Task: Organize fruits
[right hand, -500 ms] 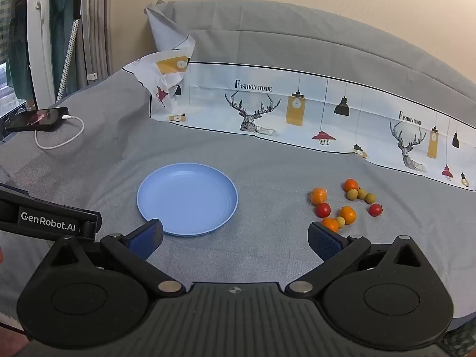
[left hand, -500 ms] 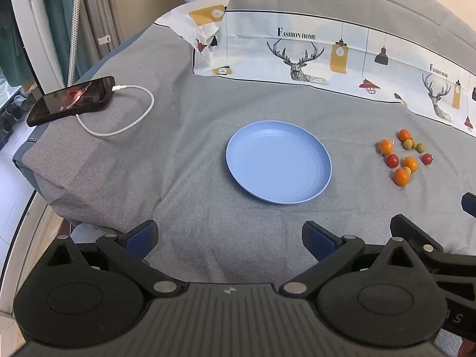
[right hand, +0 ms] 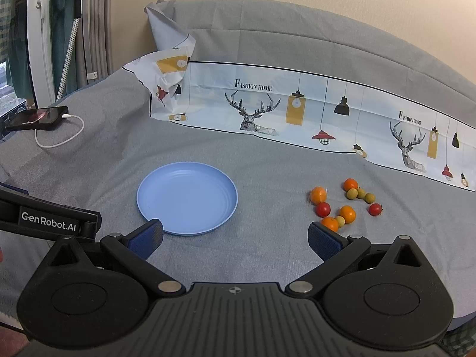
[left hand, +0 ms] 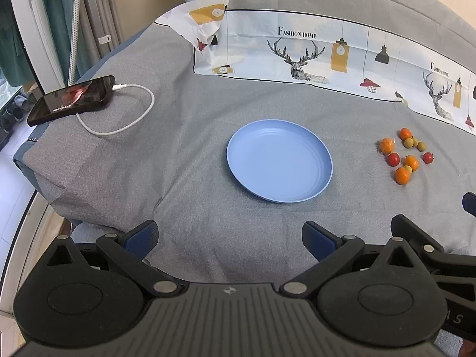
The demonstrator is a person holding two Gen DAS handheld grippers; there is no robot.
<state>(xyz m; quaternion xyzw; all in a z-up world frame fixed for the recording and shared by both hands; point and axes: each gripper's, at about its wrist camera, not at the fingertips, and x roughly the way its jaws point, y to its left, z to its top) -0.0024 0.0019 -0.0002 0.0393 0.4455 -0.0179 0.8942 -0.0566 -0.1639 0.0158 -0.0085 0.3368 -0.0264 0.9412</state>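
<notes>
Pre-grasp step: left gripper (left hand: 229,238) and right gripper (right hand: 235,238) are both hovering with jaws wide, holding nothing. Fruits (right hand: 345,203) are lying clustered on the grey bed cover, right of the empty blue plate (right hand: 187,199). Next move, likely: right gripper reaching to the nearest orange fruit.

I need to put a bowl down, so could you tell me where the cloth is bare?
Bare cloth lies between the phone cable and the blue plate, and between that plate and the fruit cluster. The cluster itself is crowded.
</notes>
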